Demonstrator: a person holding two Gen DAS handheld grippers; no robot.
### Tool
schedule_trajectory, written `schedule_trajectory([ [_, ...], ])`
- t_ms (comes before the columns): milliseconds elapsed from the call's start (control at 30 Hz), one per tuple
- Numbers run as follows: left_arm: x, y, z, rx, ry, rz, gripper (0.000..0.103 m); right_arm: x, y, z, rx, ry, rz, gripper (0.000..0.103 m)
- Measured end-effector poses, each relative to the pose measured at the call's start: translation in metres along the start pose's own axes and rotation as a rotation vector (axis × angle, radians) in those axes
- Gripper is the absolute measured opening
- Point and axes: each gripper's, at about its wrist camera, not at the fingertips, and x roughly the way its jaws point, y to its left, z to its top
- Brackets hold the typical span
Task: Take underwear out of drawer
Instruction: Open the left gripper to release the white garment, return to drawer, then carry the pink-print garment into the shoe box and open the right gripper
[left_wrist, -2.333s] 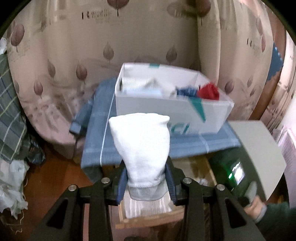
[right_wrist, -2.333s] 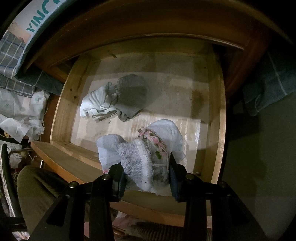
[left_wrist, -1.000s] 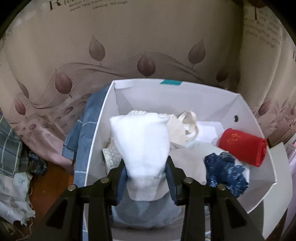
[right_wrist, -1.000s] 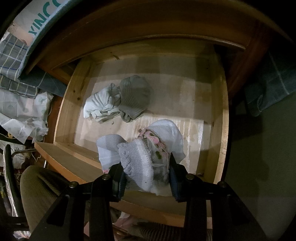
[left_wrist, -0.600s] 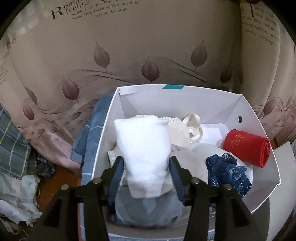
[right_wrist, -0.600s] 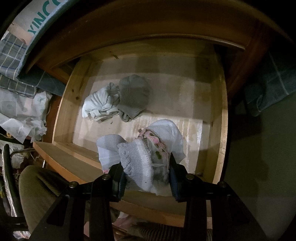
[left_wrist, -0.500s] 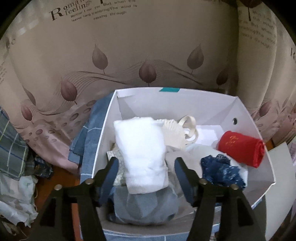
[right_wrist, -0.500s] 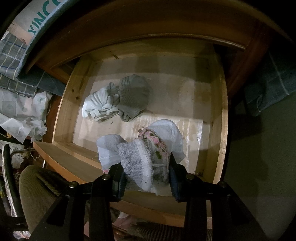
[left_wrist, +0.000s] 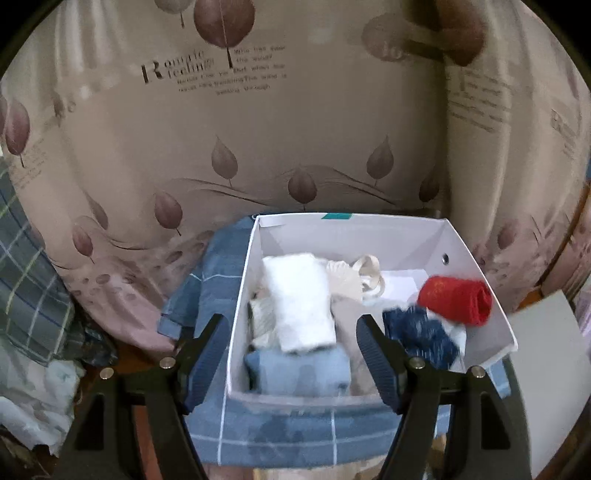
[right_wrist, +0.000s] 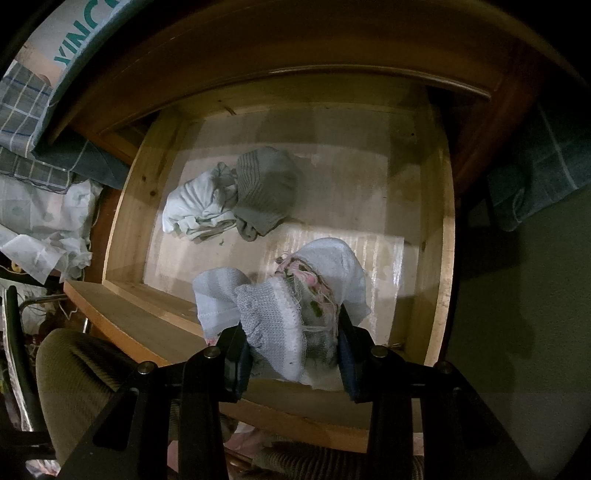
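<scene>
The left hand-held gripper (left_wrist: 291, 349) hangs over a white box (left_wrist: 480, 258), its jaws spread apart after just opening, with nothing pressed between them. Directly beyond them a folded white piece of underwear (left_wrist: 301, 301) lies in the box on top of other folded things: a pale blue one (left_wrist: 299, 371) nearest the camera, a dark blue patterned one (left_wrist: 419, 336) and a red roll (left_wrist: 456, 301) to the right. The box sits on a blue checked cloth (left_wrist: 218, 273), and a leaf-printed curtain (left_wrist: 258, 147) closes off everything behind. What lies lower in the box is covered by the top layer, and the right side of that picture is blurred.

The right hand-held gripper (right_wrist: 291, 347) is clamped on a bundle of pale underwear (right_wrist: 280, 306) with a pink-flowered part, held above the front of the open wooden drawer (right_wrist: 441, 258). Farther back on the drawer floor a white piece (right_wrist: 197, 208) and a grey piece (right_wrist: 266, 188) lie touching each other. The bundle hides the drawer's front corner beneath it. A chair back (right_wrist: 74, 373) cuts in at the lower left, and crumpled white fabric (right_wrist: 40, 225) lies outside the drawer to the left.
</scene>
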Motion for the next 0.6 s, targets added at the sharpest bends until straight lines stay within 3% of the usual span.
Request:
schedule_trajectory([
  [167,-0.022,-0.005,-0.049,0.096,-0.032,0.076,0.073,0.000,0.000,0.000,-0.001,-0.001,-0.005,0.037],
  [333,-0.022,-0.003,-0.114,0.132,0.007,0.110,0.073,-0.003,0.001,0.000,0.001,-0.020,-0.011,0.037],
  [600,0.010,0.023,-0.205,-0.076,0.144,0.139,0.073,-0.016,-0.003,-0.002,0.015,-0.077,-0.007,0.038],
])
